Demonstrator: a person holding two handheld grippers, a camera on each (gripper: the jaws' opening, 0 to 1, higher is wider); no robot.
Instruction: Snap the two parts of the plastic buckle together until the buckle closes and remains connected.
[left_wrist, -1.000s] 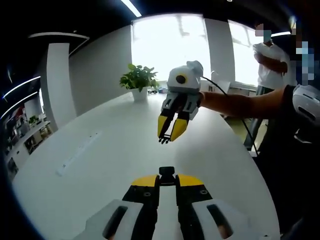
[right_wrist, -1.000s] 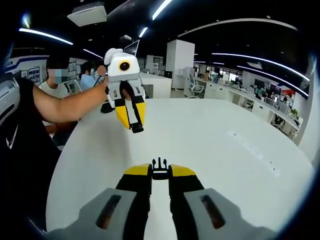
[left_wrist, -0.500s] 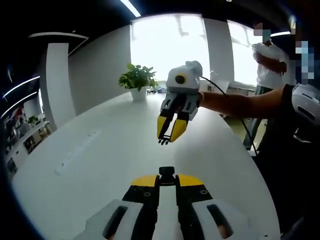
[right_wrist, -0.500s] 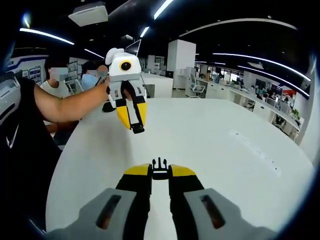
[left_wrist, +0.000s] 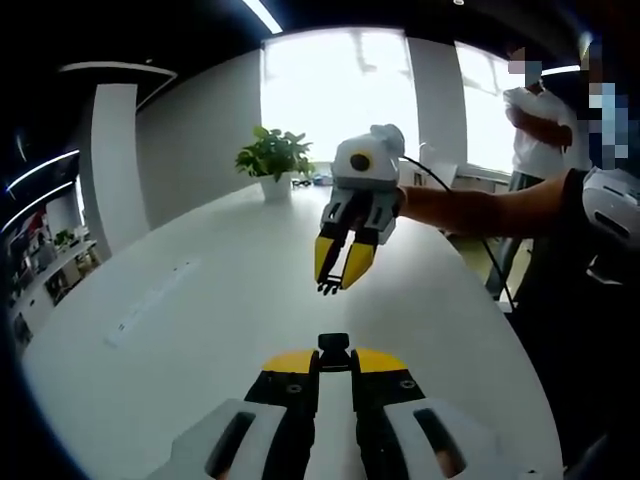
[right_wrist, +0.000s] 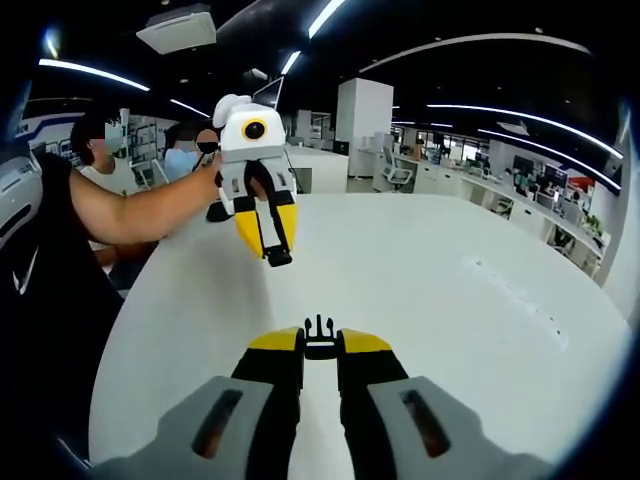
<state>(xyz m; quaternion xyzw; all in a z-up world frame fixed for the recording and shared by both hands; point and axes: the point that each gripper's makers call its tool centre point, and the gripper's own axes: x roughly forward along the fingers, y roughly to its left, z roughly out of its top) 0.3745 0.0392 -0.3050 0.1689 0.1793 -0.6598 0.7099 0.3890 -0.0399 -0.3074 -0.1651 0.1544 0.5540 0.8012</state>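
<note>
My left gripper (left_wrist: 334, 352) is shut on the black socket half of the buckle (left_wrist: 333, 346), which sticks out between its yellow tips. My right gripper (right_wrist: 319, 342) is shut on the black pronged half (right_wrist: 319, 328), prongs pointing forward. Both grippers hang above the white table, facing each other with a clear gap between the two halves. In the left gripper view the right gripper (left_wrist: 333, 280) hangs ahead, the pronged half (left_wrist: 327, 288) at its tips. In the right gripper view the left gripper (right_wrist: 272, 250) shows upper left, holding the socket half (right_wrist: 279, 258).
The large white oval table (left_wrist: 200, 330) has a flush power strip (left_wrist: 150, 305) set into it. A potted plant (left_wrist: 277, 160) stands at its far end. A person stands beyond the table's right edge (left_wrist: 545, 120), and people sit behind it (right_wrist: 110, 150). Office desks fill the background.
Almost nothing: the two grippers have drifted only slightly, and each still holds its buckle half.
</note>
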